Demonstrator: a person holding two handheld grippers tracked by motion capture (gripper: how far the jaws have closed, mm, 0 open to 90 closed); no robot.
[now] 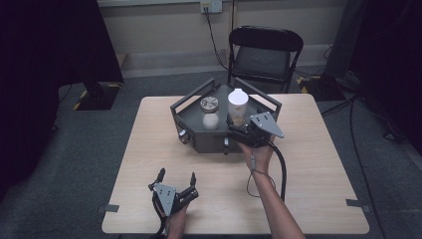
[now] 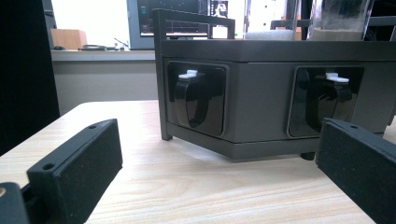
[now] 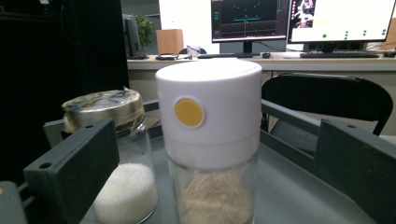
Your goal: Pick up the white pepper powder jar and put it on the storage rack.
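A dark grey stand (image 1: 209,142) sits at the table's far middle and holds two glass jars. One jar has a tall white lid (image 1: 238,105) and brown powder; the other has a foil lid (image 1: 209,112) and white grains. My right gripper (image 1: 234,127) is at the stand's front right, open. In the right gripper view the white-lidded jar (image 3: 210,112) stands between its jaws with a gap on each side, and the foil-lidded jar (image 3: 116,154) is just left. My left gripper (image 1: 176,175) rests open near the table's front edge, holding nothing, facing the stand's front (image 2: 261,93).
The stand has raised rails (image 1: 191,97) and two recessed black levers with white tips (image 2: 191,100) on its front faces. A black folding chair (image 1: 263,52) stands behind the table. Bare wooden tabletop (image 1: 323,164) lies right and left of the stand.
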